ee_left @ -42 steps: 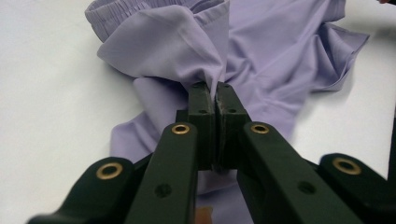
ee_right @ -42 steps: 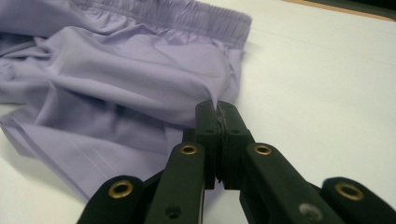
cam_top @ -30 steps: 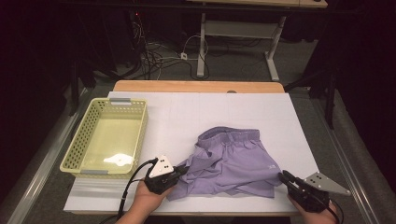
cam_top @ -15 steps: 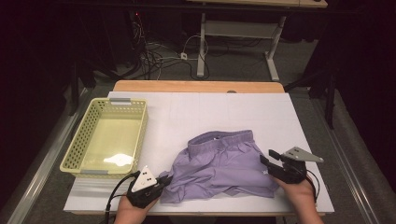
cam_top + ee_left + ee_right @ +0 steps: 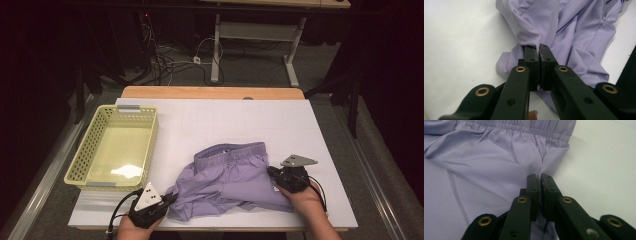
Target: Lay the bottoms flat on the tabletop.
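A pair of lilac shorts (image 5: 230, 175) lies crumpled on the white table top (image 5: 225, 115), waistband toward the far side. My left gripper (image 5: 170, 196) is at the shorts' near-left corner. In the left gripper view it (image 5: 539, 48) is shut on a fold of the lilac cloth (image 5: 574, 30). My right gripper (image 5: 272, 172) sits at the shorts' right edge, just below the waistband. Its jaws have just been closing, and in the right gripper view the gripper (image 5: 540, 177) pinches the side seam of the shorts (image 5: 494, 157).
A pale yellow plastic basket (image 5: 150, 130) stands on the table's left side, beside the shorts. A wooden table edge (image 5: 210, 92) runs along the back. Cables and desk legs lie on the dark floor beyond.
The right gripper moved from the near-right corner up and left to the shorts' right edge and closed on the cloth. The left gripper pulled leftward with its fold, spreading the shorts.
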The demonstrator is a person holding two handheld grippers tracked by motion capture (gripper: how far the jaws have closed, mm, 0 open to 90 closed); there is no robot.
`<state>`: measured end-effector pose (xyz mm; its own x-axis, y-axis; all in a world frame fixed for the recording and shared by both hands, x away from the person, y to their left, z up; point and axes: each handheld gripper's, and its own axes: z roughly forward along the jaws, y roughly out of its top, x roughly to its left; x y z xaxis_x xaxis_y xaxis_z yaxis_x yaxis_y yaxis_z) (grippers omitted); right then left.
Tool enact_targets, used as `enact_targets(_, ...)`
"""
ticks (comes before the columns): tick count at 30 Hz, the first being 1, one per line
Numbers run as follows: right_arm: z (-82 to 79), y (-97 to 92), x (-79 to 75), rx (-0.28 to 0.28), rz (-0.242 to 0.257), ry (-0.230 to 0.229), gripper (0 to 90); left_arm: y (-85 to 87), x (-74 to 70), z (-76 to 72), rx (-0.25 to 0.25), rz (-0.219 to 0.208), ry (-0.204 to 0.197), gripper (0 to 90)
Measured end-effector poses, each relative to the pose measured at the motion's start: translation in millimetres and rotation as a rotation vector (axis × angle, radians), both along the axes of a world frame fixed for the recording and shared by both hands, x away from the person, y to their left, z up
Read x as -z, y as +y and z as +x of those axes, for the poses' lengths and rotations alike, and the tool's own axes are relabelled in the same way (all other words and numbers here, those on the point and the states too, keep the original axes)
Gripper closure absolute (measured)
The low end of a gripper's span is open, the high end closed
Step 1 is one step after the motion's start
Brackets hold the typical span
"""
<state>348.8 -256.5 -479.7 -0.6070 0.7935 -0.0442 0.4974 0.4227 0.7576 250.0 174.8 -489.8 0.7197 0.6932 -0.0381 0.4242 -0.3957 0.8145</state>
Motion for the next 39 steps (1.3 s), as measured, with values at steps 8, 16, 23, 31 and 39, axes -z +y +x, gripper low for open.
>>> enact_targets(8,-29.3,-29.8,-17.5,0.07,0.054,-0.111,88.0,-13.0,-5.0,17.9,0.04,-0.021,-0.002,85.0)
enact_targets(16,-51.6,-53.0,-15.6,0.131,0.059,-0.11,87.8,-30.4,-6.4,34.7,0.039,0.024,0.04,79.6)
enact_targets(23,-55.9,-52.9,-13.4,0.119,0.066,-0.112,87.6,-42.5,-43.9,45.0,-0.004,-0.027,-0.009,25.5)
enact_targets(31,-54.8,-50.5,-12.6,0.103,0.078,-0.111,87.6,-90.6,-64.4,83.2,-0.001,0.021,0.024,21.8)
enact_targets(39,-53.6,-49.9,-11.1,0.097,0.078,-0.108,87.6,-91.4,-14.3,98.9,-0.023,0.148,0.178,56.8)
